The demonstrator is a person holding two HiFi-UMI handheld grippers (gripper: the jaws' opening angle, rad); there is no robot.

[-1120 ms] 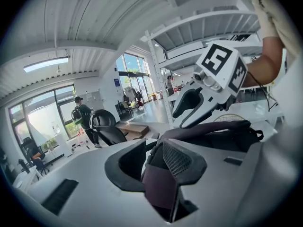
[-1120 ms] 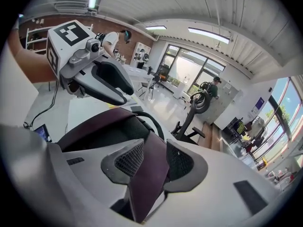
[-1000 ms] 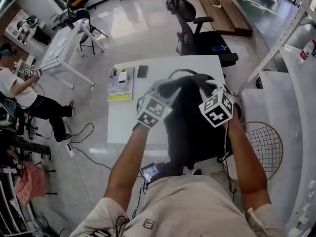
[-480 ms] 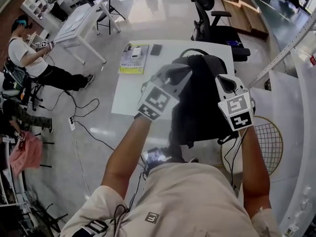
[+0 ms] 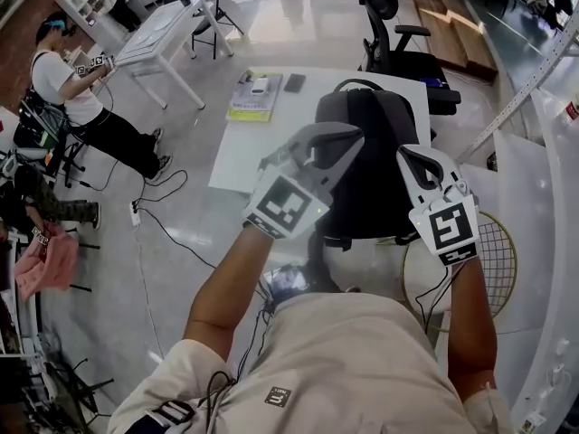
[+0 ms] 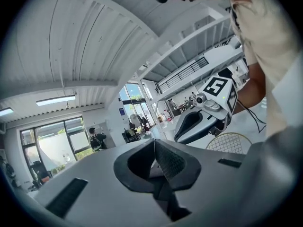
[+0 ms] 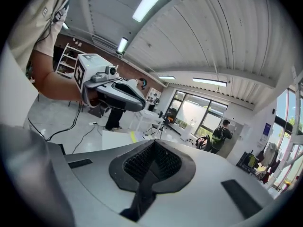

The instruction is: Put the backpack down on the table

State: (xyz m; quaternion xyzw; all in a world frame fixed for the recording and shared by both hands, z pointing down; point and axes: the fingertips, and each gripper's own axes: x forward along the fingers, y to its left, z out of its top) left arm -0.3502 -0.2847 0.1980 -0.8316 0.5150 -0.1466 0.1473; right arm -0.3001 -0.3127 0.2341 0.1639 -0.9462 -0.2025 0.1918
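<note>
**Both grippers closed and empty above the backpack**

Two handheld grippers hang in the air over the white table (image 5: 258,152), and neither one holds anything. The left gripper (image 5: 346,138) has its jaws pressed together, as its own view shows (image 6: 155,157): the ribbed pads meet with nothing between them. The right gripper (image 5: 409,155) is closed in the same way in its own view (image 7: 152,162), with its pads touching and bare. In the head view each gripper is clear of the bag, the left one over the bag's left side and the right one over its right side.

The black backpack (image 5: 373,120) lies flat on the right half of the table, with its carry handle toward the far edge. At the far left corner lies a yellow book (image 5: 246,105), and a dark phone (image 5: 293,82) sits just beside it. A black office chair (image 5: 403,48) stands beyond the far edge, near the far right corner. A racket (image 5: 493,260) lies off the table's right side. A person (image 5: 77,98) sits at another table, well apart on the left.
</note>
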